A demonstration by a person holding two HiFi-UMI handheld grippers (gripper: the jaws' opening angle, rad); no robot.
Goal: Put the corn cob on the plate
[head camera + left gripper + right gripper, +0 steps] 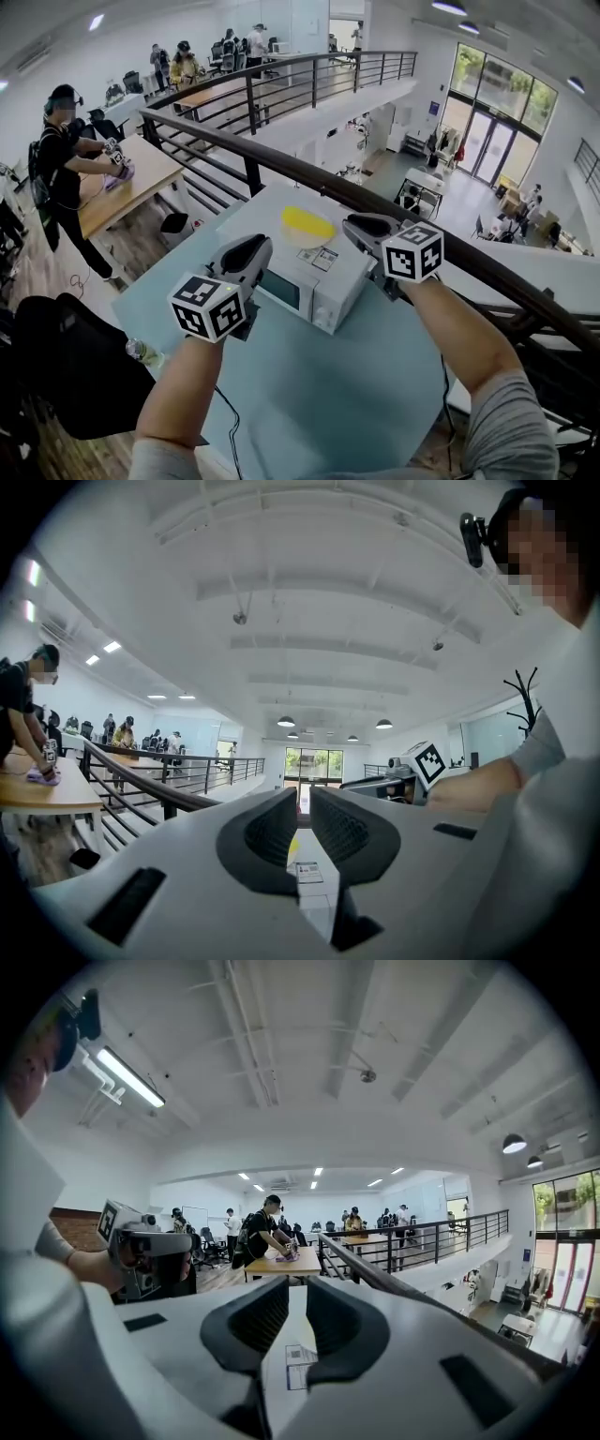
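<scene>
No corn cob shows in any view. A yellow plate (307, 223) lies on top of a white microwave (314, 281); a sliver of the plate (292, 845) shows between the left jaws. My left gripper (247, 253) (300, 799) is held up level just left of the microwave, its jaws a narrow gap apart with nothing between them. My right gripper (367, 227) (296, 1288) hangs over the microwave's right end near the plate, its jaws also a narrow gap apart and empty. Each gripper's view shows the other one beside it.
The microwave stands on a light blue table (356, 384) against a dark balcony railing (469, 255). A clear bottle (141, 352) lies at the table's left edge by a black chair (66, 366). A person (61, 159) works at a wooden desk (131, 183) to the far left.
</scene>
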